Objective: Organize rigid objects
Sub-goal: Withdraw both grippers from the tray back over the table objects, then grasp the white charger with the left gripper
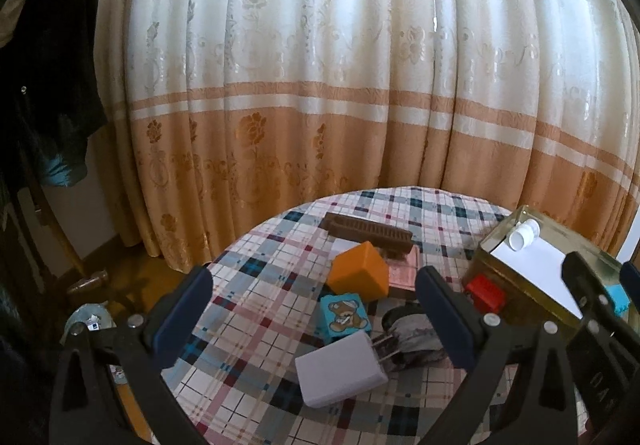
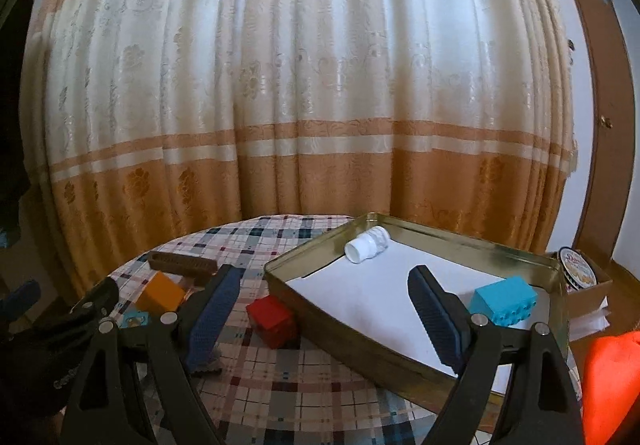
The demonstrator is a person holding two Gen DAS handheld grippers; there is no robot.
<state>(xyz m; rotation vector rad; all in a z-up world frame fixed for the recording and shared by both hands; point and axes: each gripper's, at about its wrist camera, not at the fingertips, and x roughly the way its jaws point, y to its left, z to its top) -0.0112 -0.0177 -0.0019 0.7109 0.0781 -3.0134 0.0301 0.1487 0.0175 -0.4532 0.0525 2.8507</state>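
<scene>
Both grippers hung above the checked tablecloth (image 2: 280, 385), jaws spread wide, nothing held.

The gold tin tray (image 2: 420, 241) stood at the table's right edge, lined with white paper. It already held a white bottle (image 2: 366, 243) on its side near the far wall and a blue brick (image 2: 505, 303) by the right wall.

Loose items lay outside the tray. The red brick (image 2: 272, 321) sat touching, or just beside, the tray's near-left wall. It lay directly between the fingertips of the right gripper (image 2: 324, 321), forward and slightly left of centre, squarish with no marked long axis.

The white charger (image 1: 340, 373) lay ahead of the left gripper (image 1: 316, 309), prongs pointing right, long axis roughly across the jaws. Beyond it were the bear cube (image 1: 344, 315), the orange block (image 1: 360, 275) and the brown comb (image 1: 370, 235), the comb's length running left to right towards the far edge.

Judgement: the right gripper was nearer the red brick and already aligned; a short forward descent would take it. The tray wall adjoining the brick could obstruct the right finger.
</scene>
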